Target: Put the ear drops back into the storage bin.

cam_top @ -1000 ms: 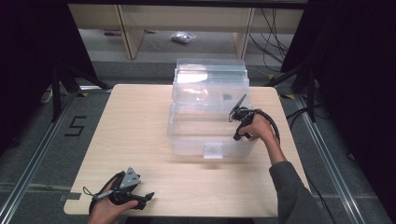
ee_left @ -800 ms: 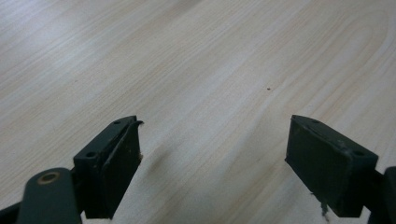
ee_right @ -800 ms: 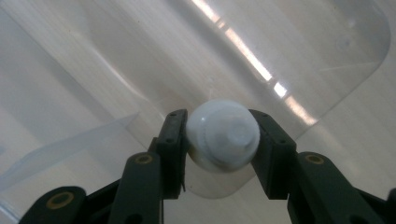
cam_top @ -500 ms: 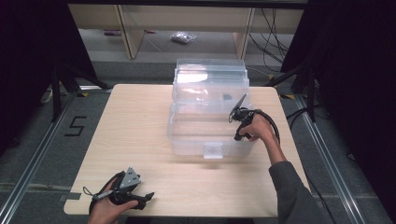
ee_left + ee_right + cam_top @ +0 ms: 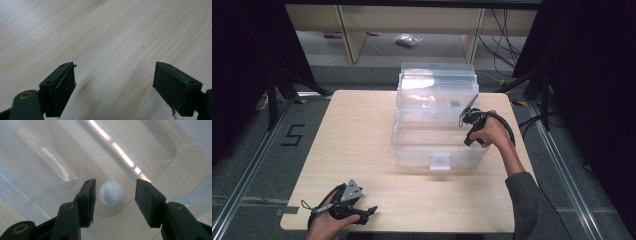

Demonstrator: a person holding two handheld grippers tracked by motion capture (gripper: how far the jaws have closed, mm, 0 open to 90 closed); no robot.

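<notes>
Right gripper [image 5: 468,131] sits over the clear plastic box [image 5: 437,125], on the side of the box nearest the table's right edge. Jaws have just been opening; they now stand apart with a small white bottle [image 5: 111,193] in the gap. In the right gripper view [image 5: 113,202] neither pad touches the bottle: daylight on both sides, more on the right pad's side. So released, not gripping.

Bottle lies down in the box, seen end-on from above with its cap tip pointing up at the camera. It rests on the box floor close to a rounded corner of the moulded base panel. Can't make it out in the high view through the plastic.

Box sits toward the table's far edge, right of centre, with its lid [image 5: 437,80] tipped up and back at the far side and a latch tab on the near wall.

Left gripper [image 5: 362,216] is in the hand at the table's near left corner, lying low on the table [image 5: 357,135], well apart from the box. In the left gripper view [image 5: 113,85] its jaws stand wide apart over bare wood, holding nothing.
</notes>
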